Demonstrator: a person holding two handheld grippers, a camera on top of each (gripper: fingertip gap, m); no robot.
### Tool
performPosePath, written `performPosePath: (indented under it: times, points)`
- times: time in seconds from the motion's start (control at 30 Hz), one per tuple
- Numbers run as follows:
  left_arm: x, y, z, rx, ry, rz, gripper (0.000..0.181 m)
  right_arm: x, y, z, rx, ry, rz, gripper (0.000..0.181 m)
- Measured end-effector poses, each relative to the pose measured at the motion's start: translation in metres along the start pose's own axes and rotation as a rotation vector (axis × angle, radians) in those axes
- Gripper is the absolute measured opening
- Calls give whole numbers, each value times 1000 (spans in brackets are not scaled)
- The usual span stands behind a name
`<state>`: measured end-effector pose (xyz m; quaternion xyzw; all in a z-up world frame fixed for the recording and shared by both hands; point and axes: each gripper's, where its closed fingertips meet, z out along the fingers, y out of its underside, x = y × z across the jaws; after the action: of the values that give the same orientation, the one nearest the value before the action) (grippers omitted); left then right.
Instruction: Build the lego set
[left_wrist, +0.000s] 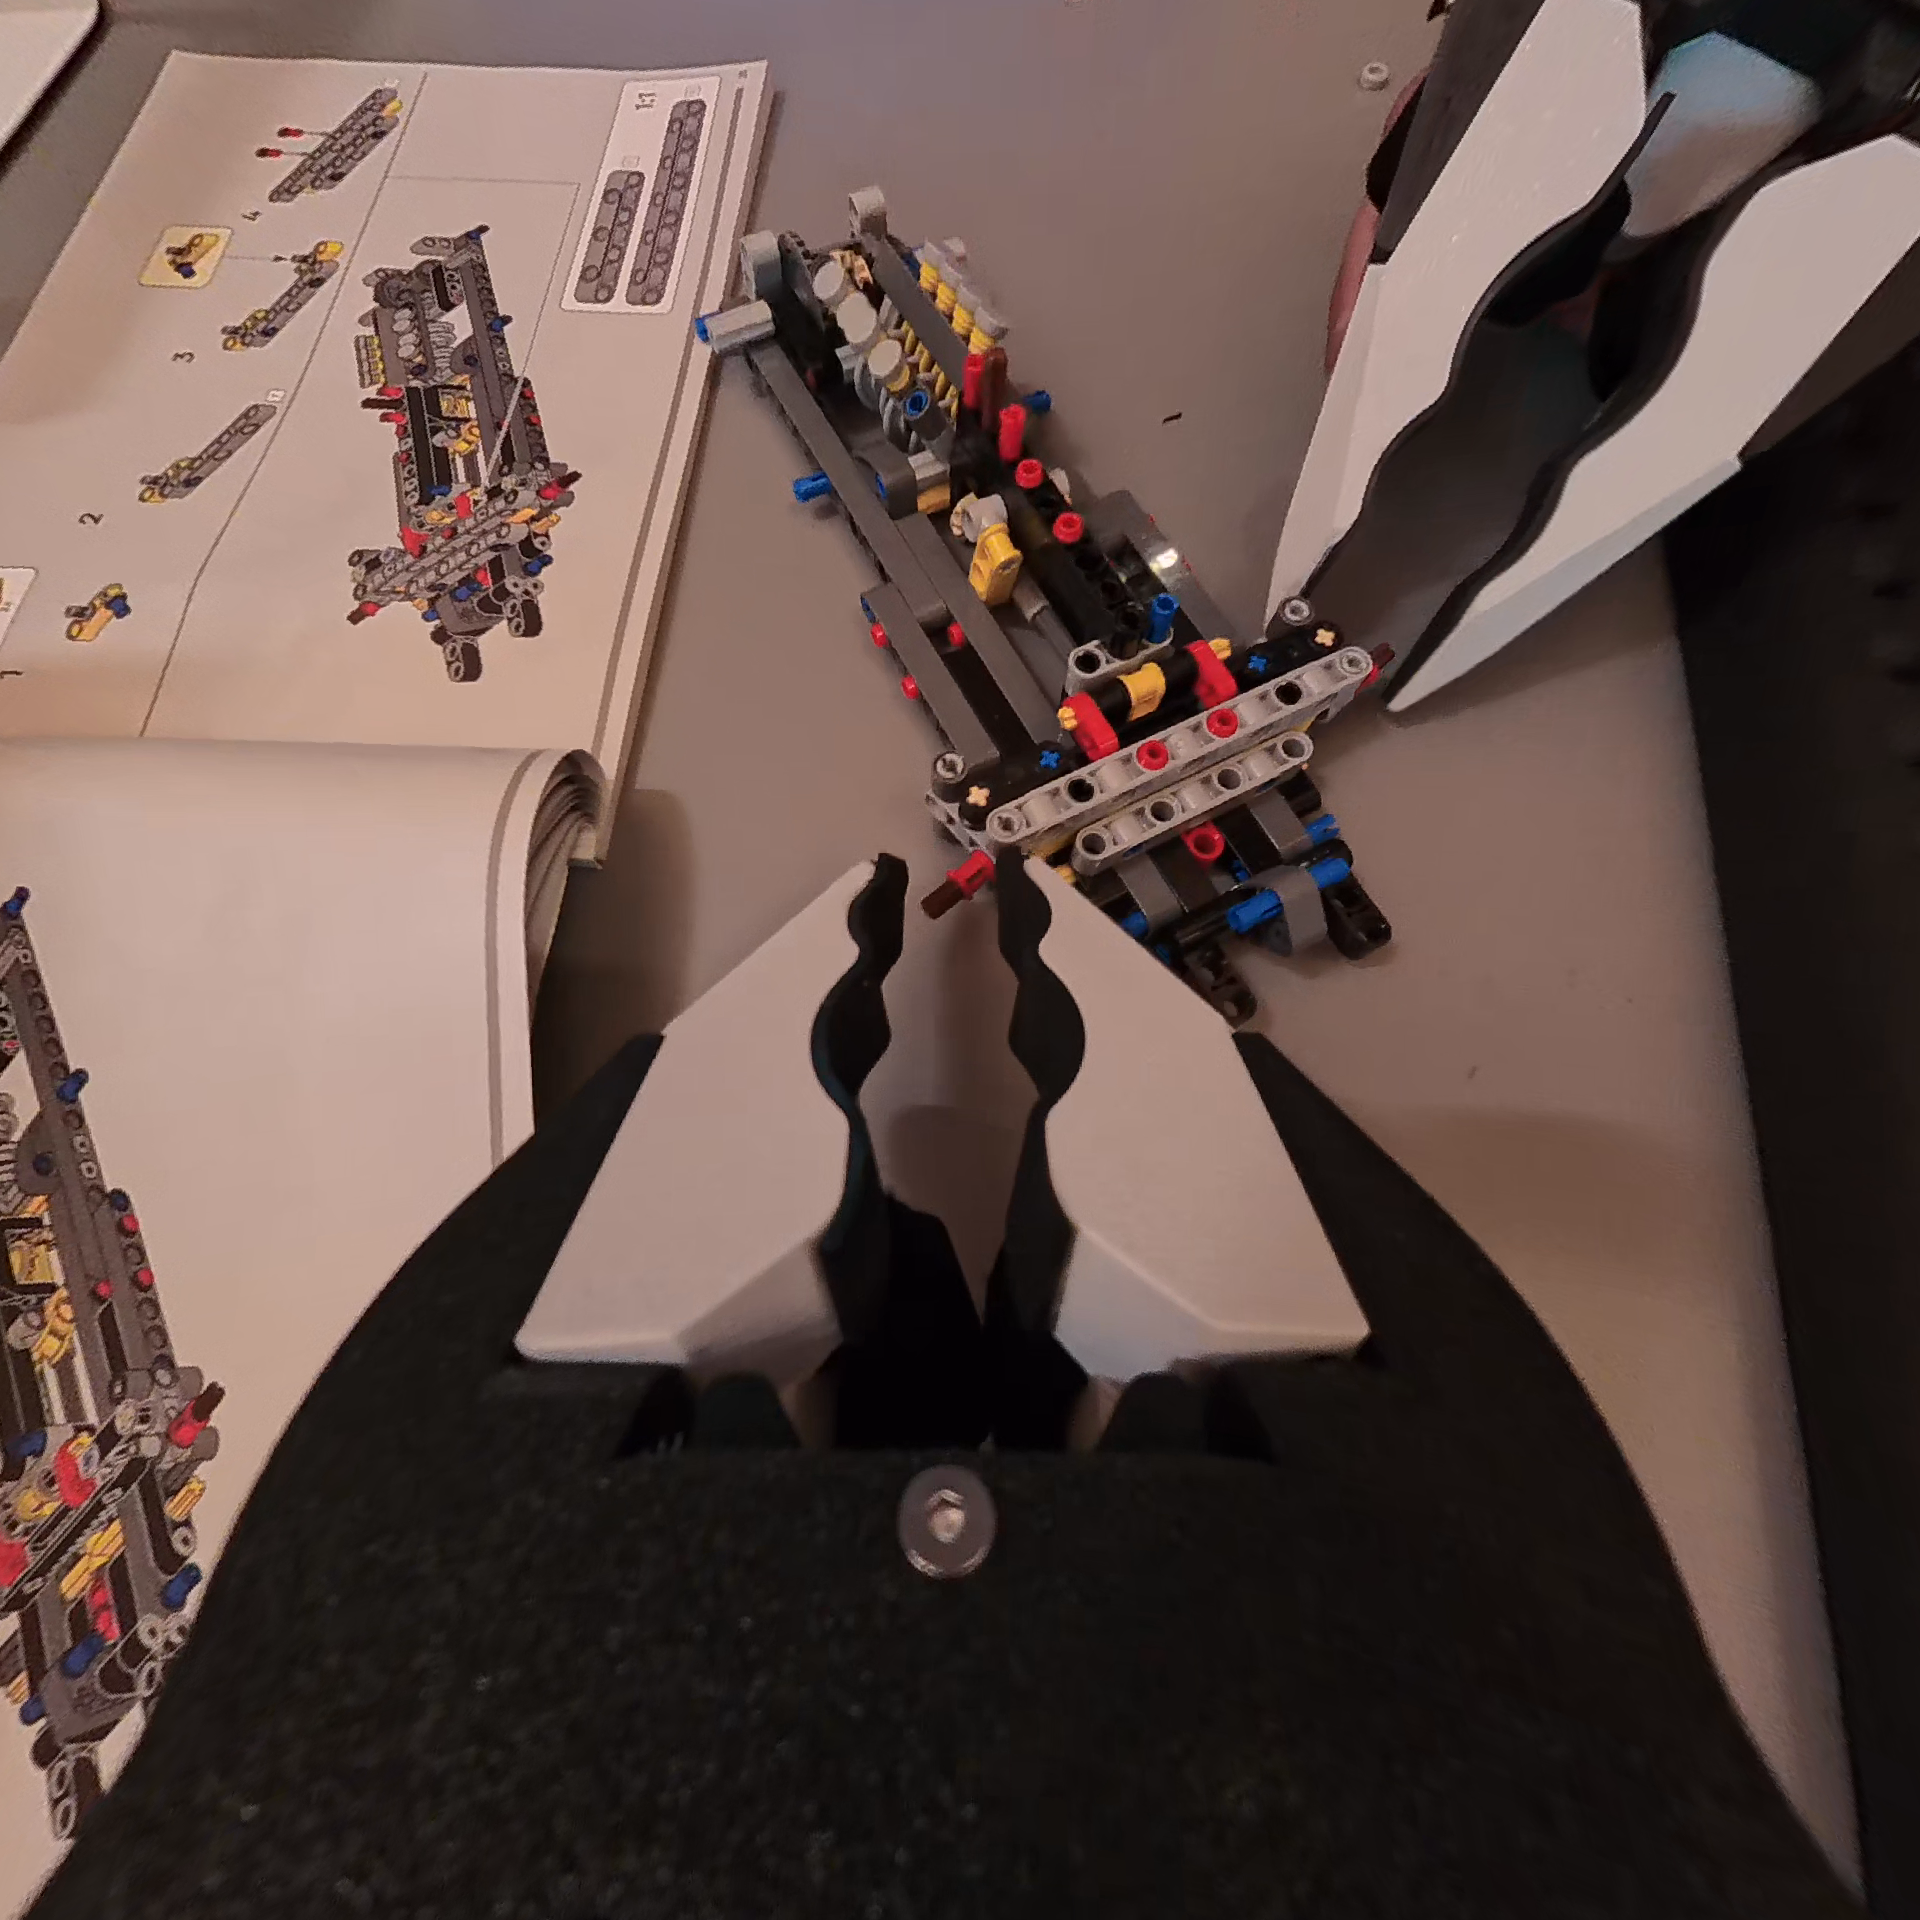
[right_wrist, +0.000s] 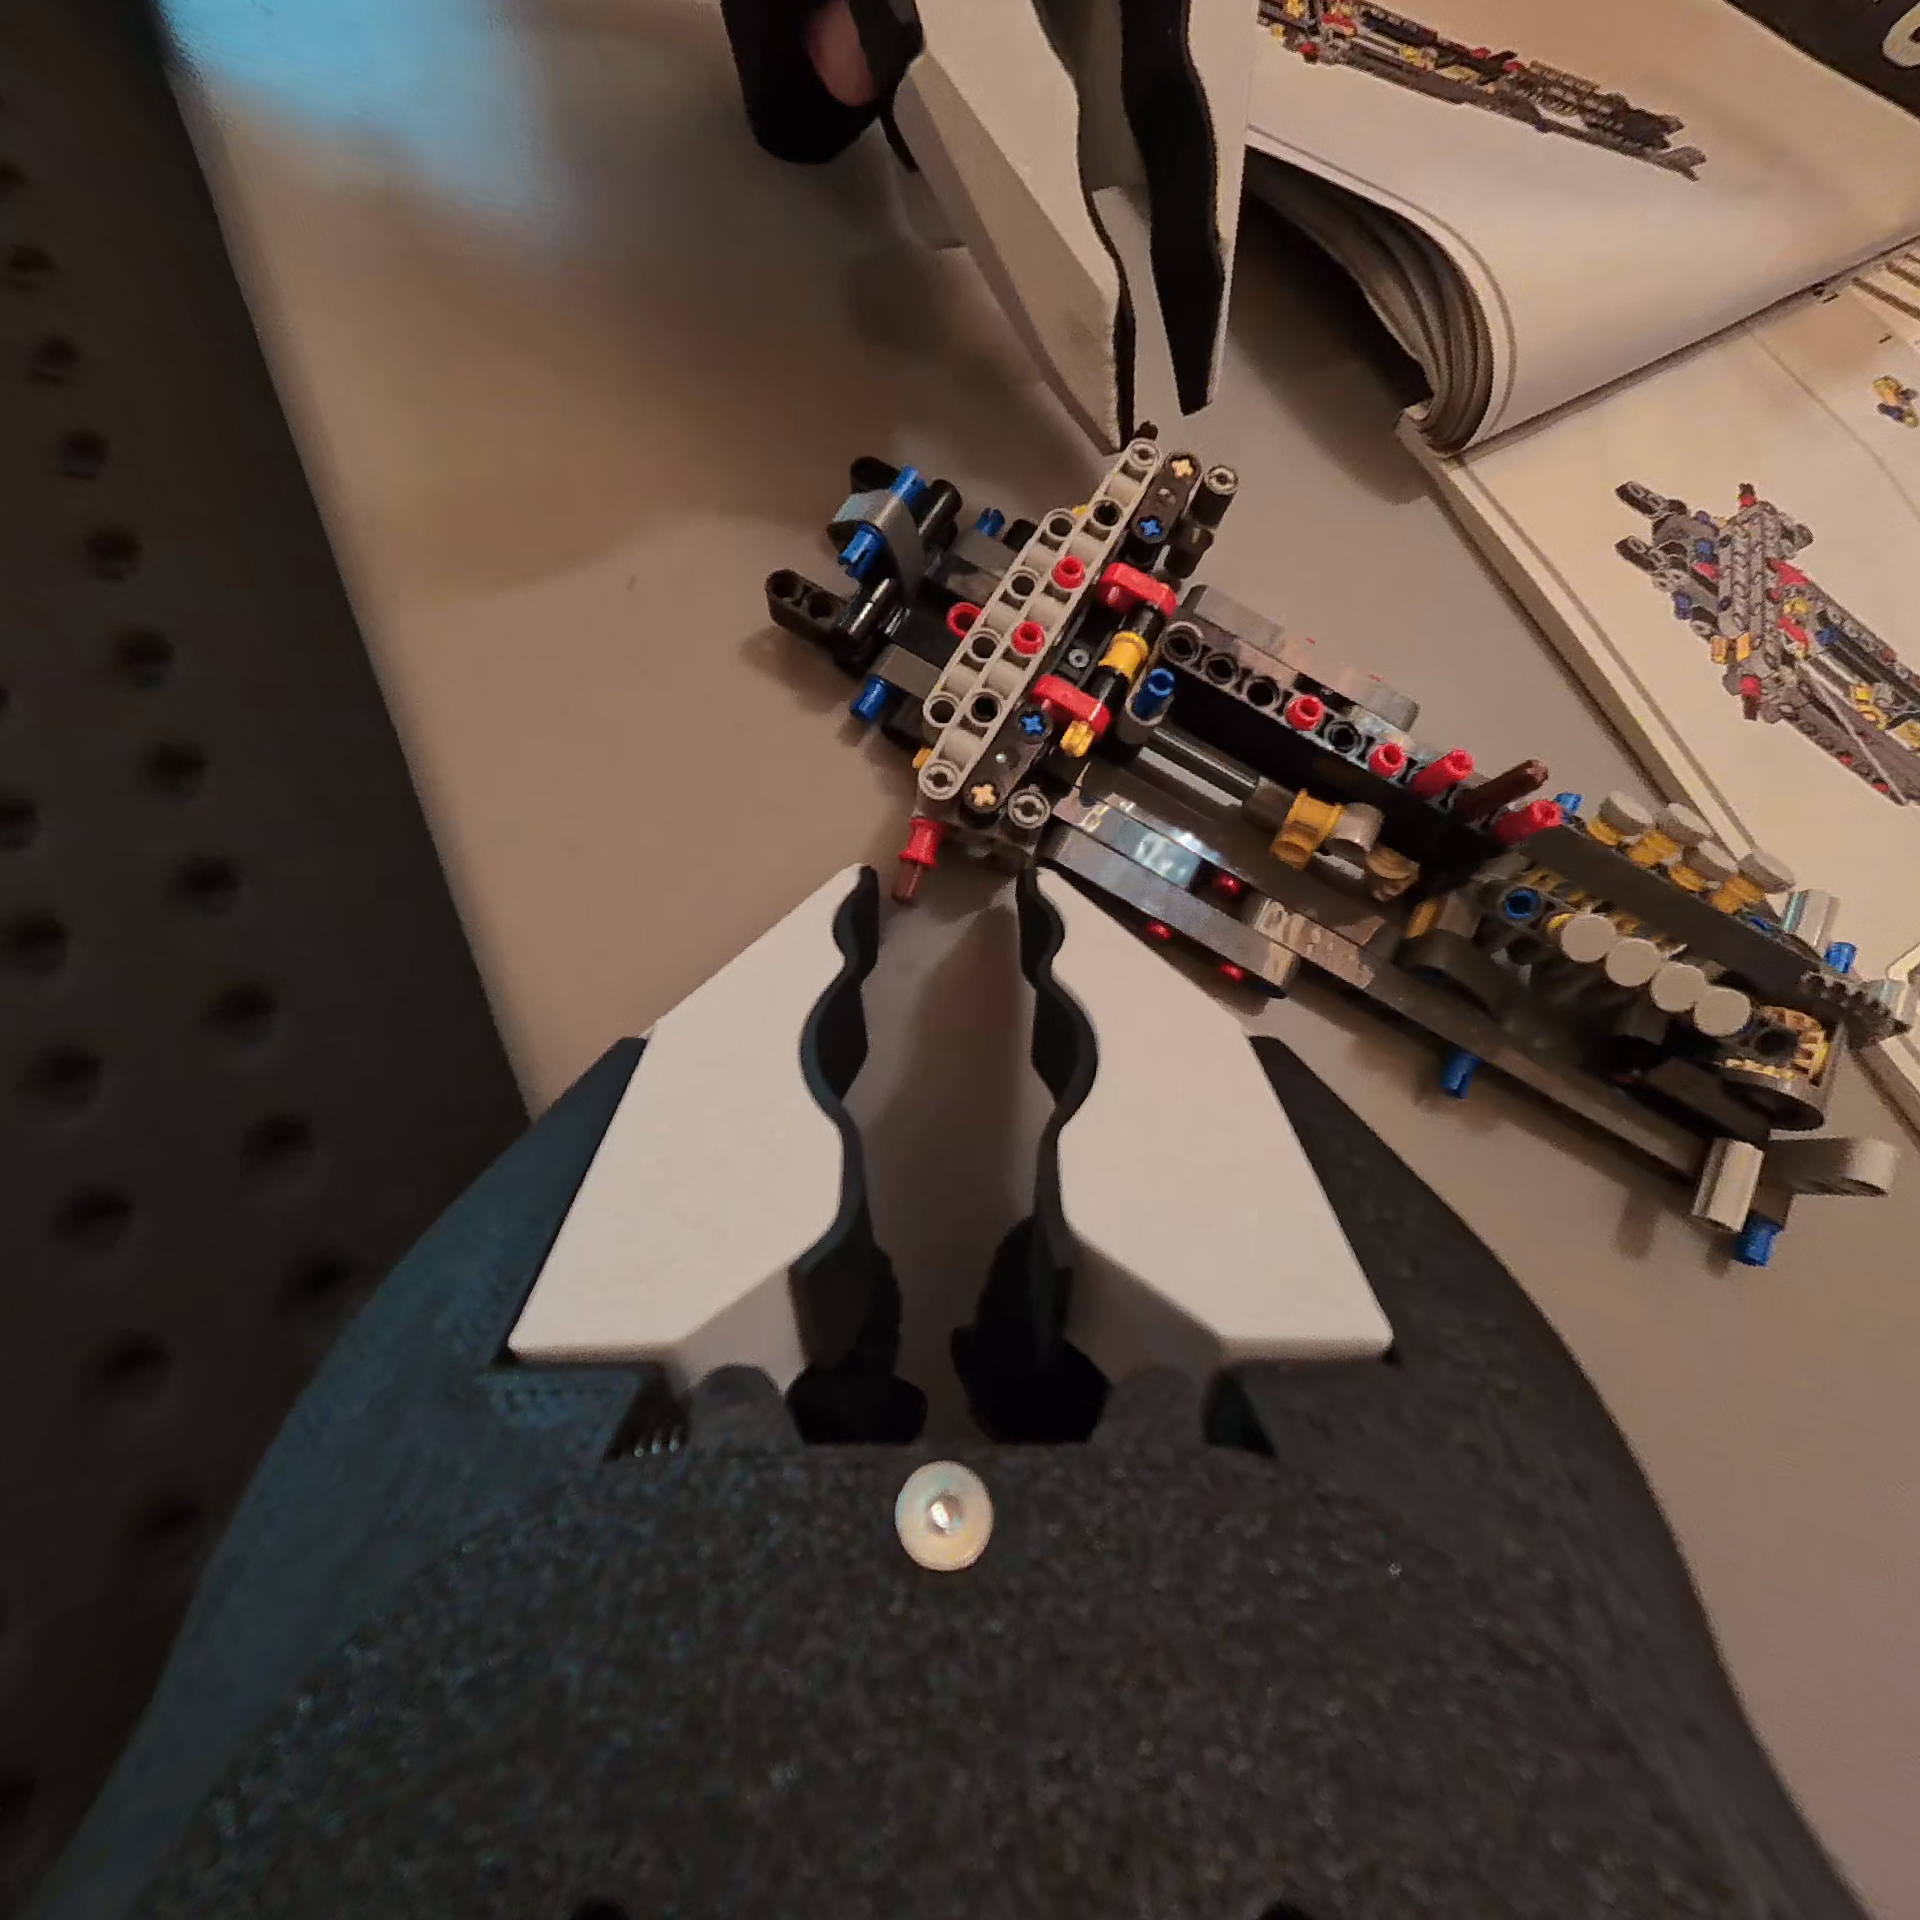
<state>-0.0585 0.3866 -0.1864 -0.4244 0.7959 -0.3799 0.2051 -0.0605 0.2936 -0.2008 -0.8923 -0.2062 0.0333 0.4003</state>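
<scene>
A long Lego Technic chassis (left_wrist: 1039, 582) of grey, black, red, yellow and blue parts lies on the grey table; it also shows in the right wrist view (right_wrist: 1247, 758). A light grey cross beam (left_wrist: 1174, 743) spans its near end. My left gripper (left_wrist: 948, 883) is open, with a red and brown pin (left_wrist: 956, 888) at the beam's end between its fingertips. My right gripper (right_wrist: 940, 883) is open at the beam's other end, where another red and brown pin (right_wrist: 914, 857) sticks out by its left fingertip. Each gripper shows in the other's view, the right gripper (left_wrist: 1340, 655) and the left gripper (right_wrist: 1158, 416).
An open instruction booklet (left_wrist: 364, 416) lies left of the chassis, also seen in the right wrist view (right_wrist: 1662, 343). A small grey piece (left_wrist: 1374, 75) lies far back. The table edge (left_wrist: 1704, 935) drops to a dark perforated surface (right_wrist: 114, 727). A gloved hand (right_wrist: 821, 73) holds the left gripper. The grippers' ends are close to 10 cm from one another.
</scene>
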Motion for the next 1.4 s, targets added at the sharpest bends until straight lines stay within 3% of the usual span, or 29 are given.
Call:
performPosePath:
  times: [0.93,1.2,1.3,1.4]
  points:
    - [-7,12,8,-71,-57,34,13,-23,-1,1,8,-96,-59,13]
    - [-6,6,5,-36,-49,27,13,-17,-9,-7,80,-153,67,19]
    - [-9,7,4,-44,-65,30,13,-8,-13,-11,109,-123,84,19]
    - [-17,3,-1,-21,-105,5,13,37,-18,-29,211,80,164,21]
